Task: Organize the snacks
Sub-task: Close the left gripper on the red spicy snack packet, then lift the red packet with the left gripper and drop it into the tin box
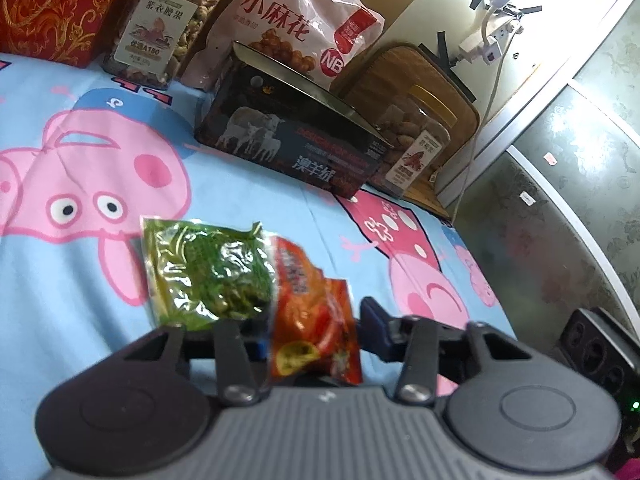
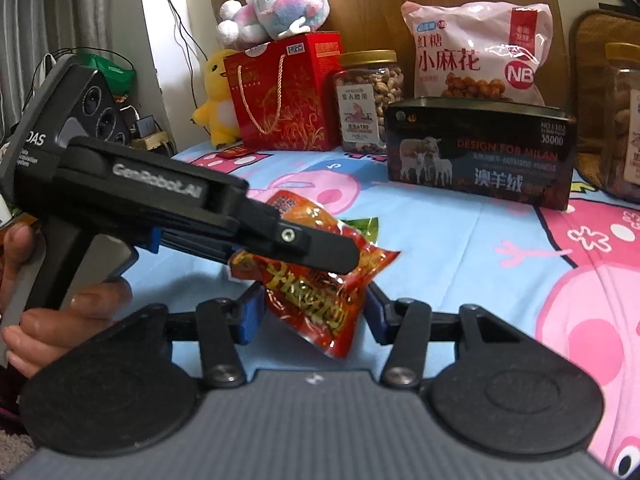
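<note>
Bedsheet (image 1: 248, 204) open ahead; left jaws tight on red packet (image 1: 316, 320), right jaws' hold unclear.

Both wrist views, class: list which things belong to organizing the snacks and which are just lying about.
Belong: red snack packet, green snack packet, nut jar, pink snack bag.
Lying about: pink plush toy, yellow plush toy, power strip.

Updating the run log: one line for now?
left gripper: around red packet | right gripper: around red packet | grip: unclear | green packet: on sheet
</note>
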Action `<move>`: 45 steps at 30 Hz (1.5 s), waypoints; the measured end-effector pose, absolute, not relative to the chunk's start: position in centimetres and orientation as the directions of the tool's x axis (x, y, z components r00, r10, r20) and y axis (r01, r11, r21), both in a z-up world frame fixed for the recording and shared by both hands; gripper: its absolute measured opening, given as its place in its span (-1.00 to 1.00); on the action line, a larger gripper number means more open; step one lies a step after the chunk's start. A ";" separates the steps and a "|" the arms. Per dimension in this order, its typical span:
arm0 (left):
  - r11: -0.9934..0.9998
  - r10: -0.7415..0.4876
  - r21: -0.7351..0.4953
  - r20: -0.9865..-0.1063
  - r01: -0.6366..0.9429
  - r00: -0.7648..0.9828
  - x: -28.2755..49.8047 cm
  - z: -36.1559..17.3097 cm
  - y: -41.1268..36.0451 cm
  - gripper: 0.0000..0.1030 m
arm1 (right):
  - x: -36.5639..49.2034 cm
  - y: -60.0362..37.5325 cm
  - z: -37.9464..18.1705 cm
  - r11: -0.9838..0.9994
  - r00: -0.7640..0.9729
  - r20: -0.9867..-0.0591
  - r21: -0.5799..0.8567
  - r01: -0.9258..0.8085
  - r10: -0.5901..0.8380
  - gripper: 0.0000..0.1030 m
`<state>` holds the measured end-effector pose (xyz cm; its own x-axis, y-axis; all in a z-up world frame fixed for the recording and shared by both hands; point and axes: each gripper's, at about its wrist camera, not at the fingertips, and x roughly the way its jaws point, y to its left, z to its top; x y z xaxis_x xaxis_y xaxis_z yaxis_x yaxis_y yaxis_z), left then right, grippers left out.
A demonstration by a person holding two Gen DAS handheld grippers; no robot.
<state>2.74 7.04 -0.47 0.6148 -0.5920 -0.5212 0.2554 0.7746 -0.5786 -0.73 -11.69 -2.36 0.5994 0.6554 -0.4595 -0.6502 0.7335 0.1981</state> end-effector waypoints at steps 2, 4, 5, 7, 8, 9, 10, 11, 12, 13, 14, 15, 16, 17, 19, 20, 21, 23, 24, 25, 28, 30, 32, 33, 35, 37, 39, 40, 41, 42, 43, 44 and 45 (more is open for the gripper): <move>0.770 -0.595 -0.588 -0.519 0.248 0.614 2.9 -0.6 7.2 -0.36 | -0.7 -11.8 -2.4 0.735 0.603 -0.454 0.203 -0.647 0.656 0.05; 0.764 -0.600 -0.594 -0.512 0.252 0.614 2.9 -0.6 7.2 -0.37 | -0.7 -11.9 -2.4 0.733 0.603 -0.448 0.208 -0.647 0.660 0.05; 0.766 -0.599 -0.590 -0.511 0.255 0.616 2.8 -0.5 7.2 -0.37 | -0.7 -12.0 -2.4 0.733 0.604 -0.445 0.210 -0.647 0.661 0.05; 0.771 -0.594 -0.582 -0.512 0.259 0.620 2.7 -0.5 7.1 -0.37 | -0.7 -12.0 -2.4 0.732 0.603 -0.444 0.214 -0.647 0.663 0.05; 0.772 -0.594 -0.581 -0.512 0.258 0.621 2.7 -0.5 7.1 -0.38 | -0.7 -12.0 -2.4 0.732 0.602 -0.445 0.216 -0.647 0.663 0.05; 0.771 -0.594 -0.583 -0.511 0.258 0.621 2.7 -0.5 7.1 -0.38 | -0.7 -12.0 -2.4 0.732 0.602 -0.444 0.217 -0.647 0.664 0.05; 0.770 -0.595 -0.584 -0.509 0.258 0.622 2.7 -0.5 7.1 -0.38 | -0.8 -12.0 -2.4 0.732 0.603 -0.443 0.216 -0.647 0.664 0.05; 0.769 -0.595 -0.585 -0.508 0.259 0.623 2.6 -0.4 7.1 -0.39 | -0.8 -12.0 -2.4 0.731 0.604 -0.440 0.214 -0.647 0.664 0.05; 0.768 -0.597 -0.585 -0.506 0.261 0.623 2.5 -0.4 7.1 -0.39 | -0.9 -12.0 -2.4 0.731 0.606 -0.438 0.213 -0.648 0.664 0.05; 0.767 -0.598 -0.584 -0.504 0.263 0.624 2.5 -0.4 7.1 -0.40 | -0.9 -12.0 -2.4 0.730 0.606 -0.435 0.213 -0.649 0.666 0.05; 0.767 -0.598 -0.584 -0.503 0.265 0.623 2.5 -0.4 7.2 -0.40 | -1.0 -12.0 -2.4 0.730 0.607 -0.434 0.213 -0.649 0.666 0.05; 0.767 -0.599 -0.584 -0.503 0.266 0.623 2.5 -0.4 7.2 -0.41 | -1.0 -12.0 -2.4 0.730 0.606 -0.434 0.213 -0.650 0.666 0.05; 0.767 -0.599 -0.584 -0.503 0.266 0.623 2.5 -0.4 7.2 -0.41 | -0.9 -12.0 -2.4 0.729 0.605 -0.436 0.214 -0.650 0.667 0.05; 0.766 -0.600 -0.585 -0.503 0.266 0.622 2.5 -0.4 7.2 -0.43 | -0.9 -12.0 -2.4 0.728 0.603 -0.437 0.216 -0.650 0.668 0.05; 0.763 -0.603 -0.588 -0.498 0.268 0.623 2.5 -0.3 7.2 -0.53 | -0.7 -12.0 -2.4 0.724 0.595 -0.441 0.224 -0.653 0.672 0.11; 0.762 -0.603 -0.589 -0.496 0.269 0.625 2.5 -0.3 7.3 -0.61 | -0.7 -12.0 -2.4 0.723 0.592 -0.443 0.229 -0.651 0.673 0.12; 0.763 -0.602 -0.589 -0.494 0.267 0.628 2.5 -0.2 7.4 -0.62 | -0.6 -12.0 -2.4 0.723 0.590 -0.445 0.234 -0.650 0.674 0.15; 0.759 -0.603 -0.594 -0.488 0.266 0.631 2.5 -0.2 7.7 -0.65 | -0.5 -11.9 -2.5 0.726 0.586 -0.455 0.241 -0.644 0.671 0.17; 0.756 -0.606 -0.599 -0.487 0.265 0.629 2.5 -0.2 7.8 -0.65 | -0.4 -11.9 -2.5 0.726 0.583 -0.458 0.246 -0.643 0.671 0.18; 0.754 -0.608 -0.602 -0.486 0.263 0.628 2.5 -0.3 7.9 -0.66 | -0.4 -11.9 -2.5 0.723 0.579 -0.460 0.249 -0.644 0.674 0.21; 0.754 -0.607 -0.601 -0.485 0.264 0.630 2.5 -0.2 8.0 -0.67 | -0.4 -11.7 -2.6 0.720 0.573 -0.466 0.242 -0.651 0.675 0.32; 0.753 -0.608 -0.600 -0.480 0.268 0.633 2.4 -0.1 8.0 -0.67 | -0.5 -11.6 -2.6 0.718 0.570 -0.468 0.236 -0.655 0.675 0.36; 0.747 -0.614 -0.606 -0.472 0.273 0.633 2.4 -0.1 8.1 -0.68 | -0.5 -11.6 -2.7 0.716 0.567 -0.471 0.237 -0.657 0.676 0.38; 0.743 -0.617 -0.610 -0.468 0.274 0.633 2.4 0.0 8.2 -0.68 | -0.4 -11.6 -2.7 0.715 0.565 -0.471 0.240 -0.657 0.678 0.38; 0.738 -0.621 -0.618 -0.462 0.273 0.633 2.4 0.0 8.3 -0.68 | -0.4 -11.7 -2.8 0.712 0.562 -0.471 0.244 -0.658 0.680 0.37; 0.730 -0.627 -0.626 -0.455 0.273 0.633 2.4 0.0 8.5 -0.68 | -0.4 -11.6 -2.8 0.710 0.559 -0.472 0.244 -0.660 0.682 0.37; 0.719 -0.638 -0.637 -0.444 0.279 0.630 2.4 0.1 8.6 -0.68 | -0.4 -11.6 -2.8 0.709 0.557 -0.473 0.245 -0.662 0.683 0.37; 0.712 -0.644 -0.642 -0.438 0.283 0.627 2.3 0.1 8.6 -0.68 | -0.4 -11.6 -2.8 0.709 0.558 -0.472 0.245 -0.661 0.683 0.37; 0.706 -0.650 -0.647 -0.433 0.287 0.624 2.3 0.2 8.6 -0.68 | -0.4 -11.7 -2.9 0.709 0.558 -0.470 0.246 -0.661 0.684 0.37; 0.701 -0.656 -0.651 -0.428 0.291 0.622 2.3 0.2 8.6 -0.68 | -0.4 -11.7 -2.8 0.708 0.558 -0.468 0.248 -0.662 0.685 0.37; 0.696 -0.661 -0.655 -0.424 0.294 0.619 2.2 0.3 8.6 -0.68 | -0.4 -11.7 -2.8 0.707 0.559 -0.465 0.248 -0.662 0.686 0.36; 0.692 -0.665 -0.658 -0.421 0.297 0.617 2.2 0.3 8.6 -0.68 | -0.4 -11.8 -2.8 0.706 0.560 -0.461 0.248 -0.663 0.688 0.36; 0.688 -0.669 -0.661 -0.419 0.300 0.614 2.2 0.3 8.6 -0.68 | -0.5 -11.8 -2.8 0.705 0.561 -0.457 0.248 -0.665 0.690 0.36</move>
<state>2.24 8.55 0.30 0.6140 -0.6691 -0.4186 0.2996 0.6883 -0.6607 -0.49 -11.79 -2.81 0.5613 0.6899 -0.4572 -0.6647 0.7049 0.2475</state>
